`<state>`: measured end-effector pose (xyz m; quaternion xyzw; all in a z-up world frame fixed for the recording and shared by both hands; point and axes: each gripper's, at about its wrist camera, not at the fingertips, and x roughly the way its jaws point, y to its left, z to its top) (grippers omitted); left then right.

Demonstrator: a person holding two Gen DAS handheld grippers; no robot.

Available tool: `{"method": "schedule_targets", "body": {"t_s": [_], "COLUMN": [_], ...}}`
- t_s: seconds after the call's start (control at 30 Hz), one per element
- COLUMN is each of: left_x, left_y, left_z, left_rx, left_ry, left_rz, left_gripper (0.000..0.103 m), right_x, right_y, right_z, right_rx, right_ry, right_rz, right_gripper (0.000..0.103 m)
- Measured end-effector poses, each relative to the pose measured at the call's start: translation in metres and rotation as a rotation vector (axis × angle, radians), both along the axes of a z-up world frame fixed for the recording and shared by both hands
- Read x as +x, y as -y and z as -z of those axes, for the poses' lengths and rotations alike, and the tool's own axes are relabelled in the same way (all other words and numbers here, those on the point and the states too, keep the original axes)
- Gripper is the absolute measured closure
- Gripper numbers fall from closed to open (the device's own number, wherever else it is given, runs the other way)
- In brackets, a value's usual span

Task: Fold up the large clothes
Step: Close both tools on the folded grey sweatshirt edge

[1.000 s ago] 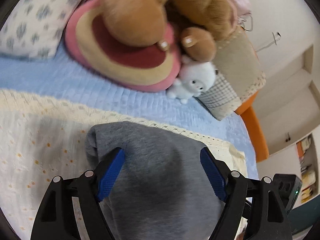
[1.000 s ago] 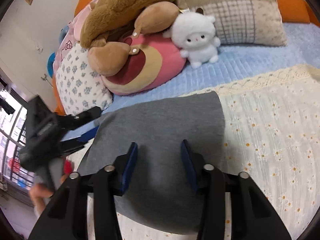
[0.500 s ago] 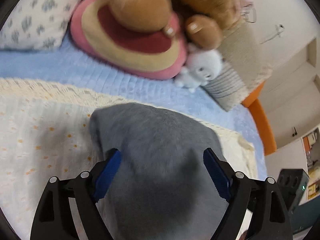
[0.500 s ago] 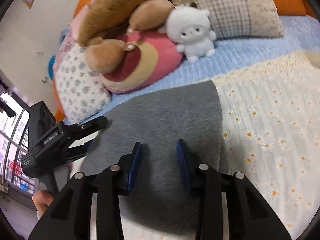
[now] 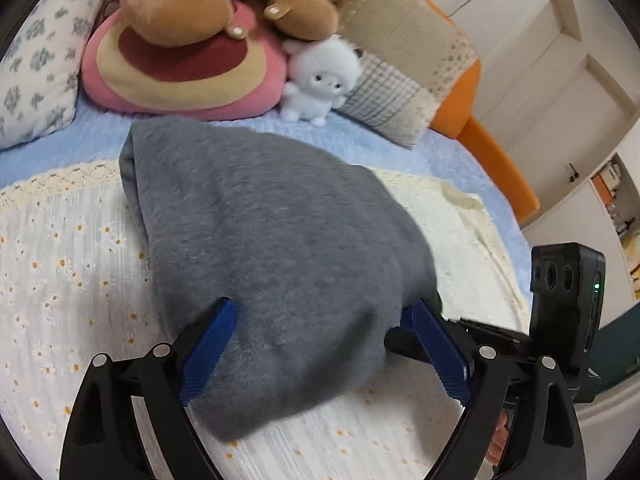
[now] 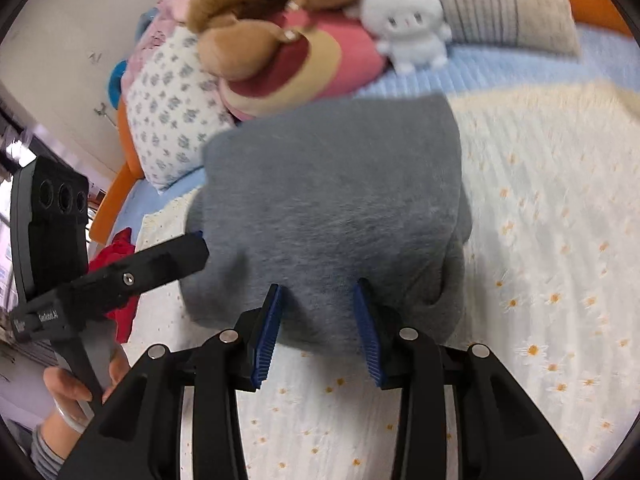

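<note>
Nearer the pillows now, grey garment [image 5: 276,248] hides both tongs' tips.

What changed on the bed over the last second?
The grey garment was drawn toward both cameras and bunched up, its near edge now draped over both grippers. The left gripper is opening, cloth between its fingers; the right gripper is closing around a fold. The stuffed toys and pillows stayed put.

bed [image 5: 400,148] w/ blue sheet | white door [image 5: 560,60] | orange bedframe [image 5: 492,160]
</note>
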<state>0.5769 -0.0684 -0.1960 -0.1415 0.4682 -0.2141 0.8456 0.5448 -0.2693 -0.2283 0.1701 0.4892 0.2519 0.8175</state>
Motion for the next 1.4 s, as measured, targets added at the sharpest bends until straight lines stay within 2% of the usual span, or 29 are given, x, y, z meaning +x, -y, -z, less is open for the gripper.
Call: {"method": "schedule_targets", "body": {"t_s": [0.13,0.17,0.27,0.3,0.33,0.37,0.4,0.43,0.47,0.53,0.63,0.7,0.77,0.83,0.87,0.93,1.07,1.2,1.27,1.33,1.4], "left_x": [0.015,0.018,0.019,0.017,0.014,0.011,0.005,-0.002,-0.007,-0.025,-0.047,-0.054,-0.058,-0.062,-0.065,-0.067,-0.065,-0.056,-0.048,-0.038,-0.030], "left_y": [-0.009,-0.008,0.015,0.021,0.019,0.015,0.007,-0.004,-0.013,-0.039,-0.065,-0.075,-0.080,-0.077,-0.074,-0.066,-0.064,-0.059,-0.055,-0.050,-0.050], "left_z": [0.017,0.020,0.020,0.016,0.011,0.006,-0.003,-0.013,-0.019,-0.030,-0.020,0.000,0.032,0.056,0.062,0.069,0.083,0.080,0.077,0.071,0.065], "left_rx": [-0.058,-0.047,0.089,0.109,0.093,0.062,0.010,-0.042,-0.072,-0.157,-0.273,-0.361,-0.513,-0.621,-0.634,-0.608,-0.644,-0.610,-0.545,-0.439,-0.382], "left_ry": [-0.041,-0.045,-0.027,-0.028,-0.031,-0.034,-0.035,-0.038,-0.044,-0.065,-0.125,-0.176,-0.262,-0.304,-0.302,-0.248,-0.210,-0.165,-0.164,-0.170,-0.159], "left_rz": [-0.051,-0.056,-0.065,-0.074,-0.082,-0.085,-0.081,-0.075,-0.075,-0.095,-0.127,-0.167,-0.222,-0.259,-0.265,-0.289,-0.342,-0.376,-0.374,-0.370,-0.383], "left_gripper": [0.012,0.012,0.007,0.006,0.006,0.006,0.006,0.006,0.006,0.006,0.006,0.006,0.006,0.006,0.006,0.006,0.006,0.006,0.006,0.006,0.006], "right_x": [0.006,0.008,0.007,0.005,0.004,0.001,-0.007,-0.013,-0.024,-0.034,-0.042,-0.041,-0.037,-0.033,-0.031,-0.028,-0.019,-0.009,-0.002,0.007,0.018], "right_y": [0.011,0.012,0.005,0.002,0.003,0.006,0.013,0.019,0.032,0.054,0.087,0.093,0.087,0.078,0.072,0.069,0.067,0.065,0.062,0.060,0.060], "right_z": [0.011,0.012,0.006,0.000,-0.003,-0.008,-0.017,-0.021,-0.030,-0.034,-0.014,0.011,0.032,0.047,0.053,0.057,0.067,0.064,0.058,0.053,0.052], "right_rx": [0.095,0.097,0.048,0.034,0.039,0.067,0.113,0.123,0.141,0.191,0.399,0.508,0.586,0.653,0.675,0.700,0.765,0.742,0.681,0.598,0.549], "right_ry": [-0.019,-0.020,-0.010,-0.018,-0.024,-0.031,-0.034,-0.028,-0.009,-0.027,-0.176,-0.273,-0.341,-0.381,-0.383,-0.357,-0.341,-0.345,-0.339,-0.338,-0.340], "right_rz": [0.024,0.026,0.037,0.045,0.047,0.042,0.026,0.027,0.037,0.060,0.113,0.155,0.182,0.200,0.214,0.249,0.325,0.380,0.400,0.421,0.440], "right_gripper": [0.074,0.075,0.074,0.073,0.065,0.049,0.041,0.025,0.015,0.014,0.014,0.014,0.014,0.014,0.014,0.014,0.013,0.011,0.011,0.012,0.011]}}
